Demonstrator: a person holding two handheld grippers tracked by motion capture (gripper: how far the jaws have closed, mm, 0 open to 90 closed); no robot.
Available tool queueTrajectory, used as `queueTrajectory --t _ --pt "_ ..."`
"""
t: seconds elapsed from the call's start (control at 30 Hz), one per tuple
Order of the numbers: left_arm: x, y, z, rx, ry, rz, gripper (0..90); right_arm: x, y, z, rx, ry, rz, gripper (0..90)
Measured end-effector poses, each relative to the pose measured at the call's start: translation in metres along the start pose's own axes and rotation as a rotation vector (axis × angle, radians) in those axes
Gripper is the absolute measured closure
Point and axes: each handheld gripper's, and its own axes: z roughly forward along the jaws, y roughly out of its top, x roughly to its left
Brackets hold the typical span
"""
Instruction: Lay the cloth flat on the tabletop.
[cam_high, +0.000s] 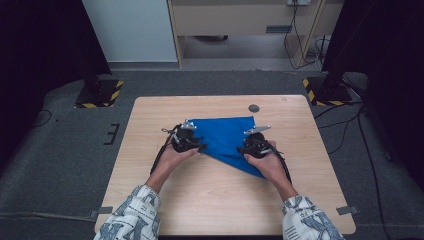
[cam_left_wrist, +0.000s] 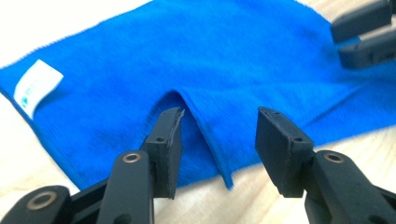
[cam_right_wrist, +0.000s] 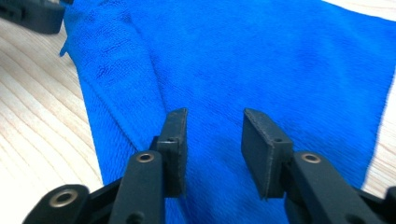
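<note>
Item: we held the left gripper and right gripper released, jaws parted over the blue cloth, already folded diagonally near the table's far edge, further folds seemingly remaining.

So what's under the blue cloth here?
The blue cloth lies flat on the wooden table; part is folded over itself. Whatever else lies beneath is covered.
</note>
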Motion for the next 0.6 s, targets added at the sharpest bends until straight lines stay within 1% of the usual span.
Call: queueTrajectory --t 0.1,0.17,0.2,0.27,0.33,0.37,0.4,0.43,0.47,0.57,0.6 --pt "-0.001 -0.005 0.005 0.021 -0.002 0.006 48.7 -0.002 -0.002 -0.008 -0.017 -0.002 0.004 58.2" --pt "-0.001 -0.006 0.008 0.02 0.001 -0.001 48.7 -0.003 -0.005 -0.013 -0.029 0.002 0.007 56.2" --pt "-0.002 -0.006 0.009 0.015 -0.005 -0.003 49.1 -0.004 -0.007 -0.016 -0.031 0.004 0.004 55.2" --pt "-0.004 -0.006 0.011 0.024 -0.012 0.008 49.7 -0.006 -0.01 -0.021 -0.036 0.009 0.004 52.7" --pt "-0.007 -0.007 0.013 0.03 -0.015 0.01 51.3 -0.007 -0.014 -0.026 -0.037 0.005 0.002 51.0" --pt "-0.008 -0.007 0.014 0.034 -0.011 0.018 53.0 -0.008 -0.015 -0.028 -0.034 0.008 0.006 49.4" --pt "-0.008 -0.007 0.014 0.034 -0.015 0.017 55.3 -0.009 -0.018 -0.032 -0.034 0.006 0.01 48.2" --pt "-0.009 -0.007 0.015 0.034 -0.023 0.02 59.0 -0.009 -0.02 -0.034 -0.037 0.006 0.013 47.9" --pt "-0.009 -0.007 0.015 0.036 -0.022 0.028 63.3 -0.01 -0.023 -0.037 -0.045 0.0 0.013 47.6" --pt "-0.011 -0.007 0.015 0.037 -0.025 0.032 72.3 -0.014 -0.029 -0.043 -0.047 -0.004 0.018 47.0" --pt "-0.012 -0.007 0.016 0.032 -0.026 0.024 73.8 -0.015 -0.031 -0.043 -0.048 -0.005 0.021 46.9"
